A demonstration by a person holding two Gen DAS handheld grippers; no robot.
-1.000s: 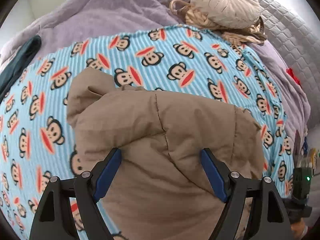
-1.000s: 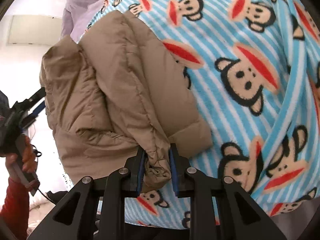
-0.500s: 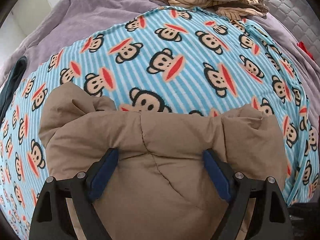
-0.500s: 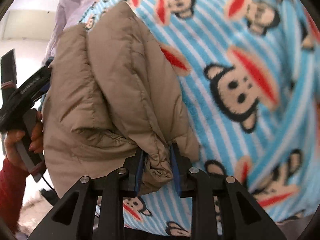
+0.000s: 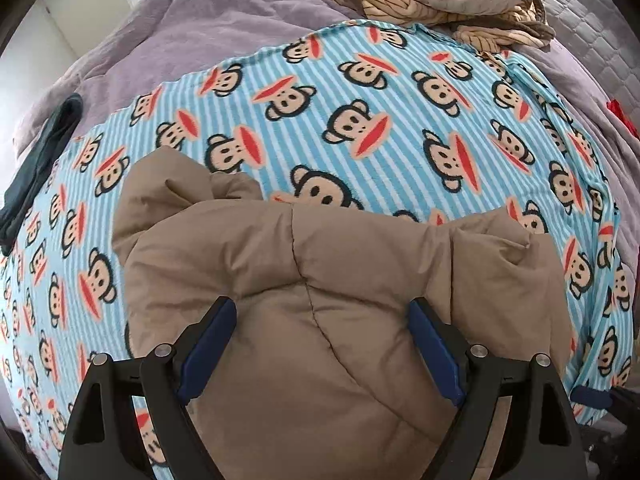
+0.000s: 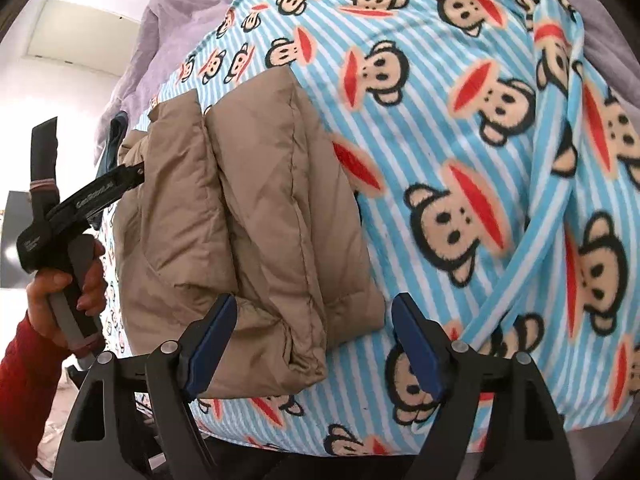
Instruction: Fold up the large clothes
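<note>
Lying folded on the monkey-print blanket [image 5: 360, 92], the tan puffer jacket [image 6: 248, 208] sits beneath both tools: left gripper [image 5: 320, 344] spread wide above it, right gripper [image 6: 312, 340] opening, pads clear of its near corner.

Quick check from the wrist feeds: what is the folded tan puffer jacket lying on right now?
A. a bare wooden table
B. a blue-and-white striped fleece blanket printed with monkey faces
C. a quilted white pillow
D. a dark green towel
B: in both views the folded tan puffer jacket lies on the blue-and-white striped monkey-print fleece blanket, which shows all around it.
</note>
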